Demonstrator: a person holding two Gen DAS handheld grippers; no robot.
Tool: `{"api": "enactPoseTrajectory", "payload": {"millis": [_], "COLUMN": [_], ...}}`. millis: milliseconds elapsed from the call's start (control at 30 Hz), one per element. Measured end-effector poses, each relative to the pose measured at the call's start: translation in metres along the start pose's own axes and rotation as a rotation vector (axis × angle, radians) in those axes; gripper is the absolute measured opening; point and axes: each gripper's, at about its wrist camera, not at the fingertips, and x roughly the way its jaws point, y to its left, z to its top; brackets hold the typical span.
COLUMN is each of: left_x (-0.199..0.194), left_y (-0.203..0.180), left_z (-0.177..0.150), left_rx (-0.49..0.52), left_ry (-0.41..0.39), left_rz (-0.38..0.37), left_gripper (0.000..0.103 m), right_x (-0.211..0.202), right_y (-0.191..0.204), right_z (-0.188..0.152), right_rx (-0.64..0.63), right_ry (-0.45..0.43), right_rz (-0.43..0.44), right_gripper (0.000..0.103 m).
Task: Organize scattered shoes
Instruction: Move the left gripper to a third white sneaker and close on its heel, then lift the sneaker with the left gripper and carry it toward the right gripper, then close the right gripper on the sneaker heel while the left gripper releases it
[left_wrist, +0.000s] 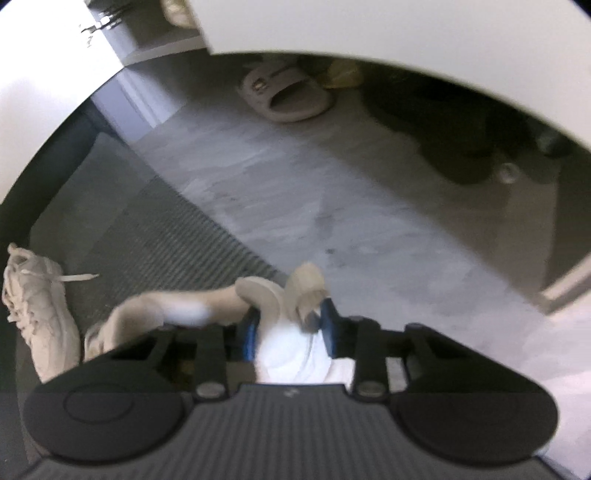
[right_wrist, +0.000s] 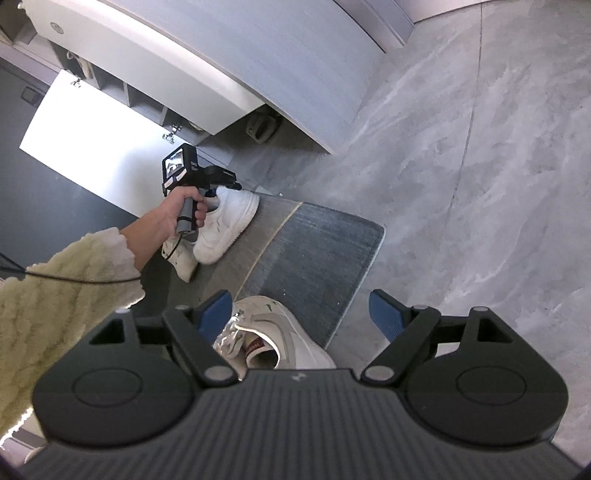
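Note:
My left gripper is shut on a white sneaker by its heel collar, over the edge of the grey mat. The right wrist view shows that gripper holding the sneaker above the mat. Another cream sneaker lies on the mat at the left. My right gripper is open and hovers over a white sneaker with a red tongue label at the mat's near edge. A beige slide sandal lies under the cabinet.
A white cabinet overhangs the marble floor, with open cubbies and an open door at the left. Dark shoes sit in shadow under the cabinet. A yellowish item lies beside the sandal.

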Motion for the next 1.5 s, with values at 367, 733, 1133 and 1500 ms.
{"api": "enactPoseTrajectory", "payload": {"millis": [367,733,1133,1500], "left_x": [-0.128,-0.219,-0.209,-0.265], "left_y": [-0.125,-0.246,-0.296,-0.217], "left_z": [-0.061,-0.177,-0.255,-0.273], "left_rx": [0.332,0.517,0.656,0.522], "left_ry": [-0.101,-0.125,-0.189,-0.295], "left_rz": [-0.261,-0.519,-0.414,-0.469], "left_gripper": [0.035,0.034,0.052,0.084], "right_x": [-0.009,-0.015,-0.02,0.027], "right_y": [-0.002,-0.044,-0.071,-0.022], "right_z": [0.02,0.035,0.05,0.105], "right_rx": [-0.049,-0.139,-0.199,-0.474], "right_ry": [-0.096,-0.157,-0.144,-0.054], "right_rz": [-0.063,-0.224,-0.289,-0.26], "right_gripper": [0.084,0.084,0.084,0.083]}}
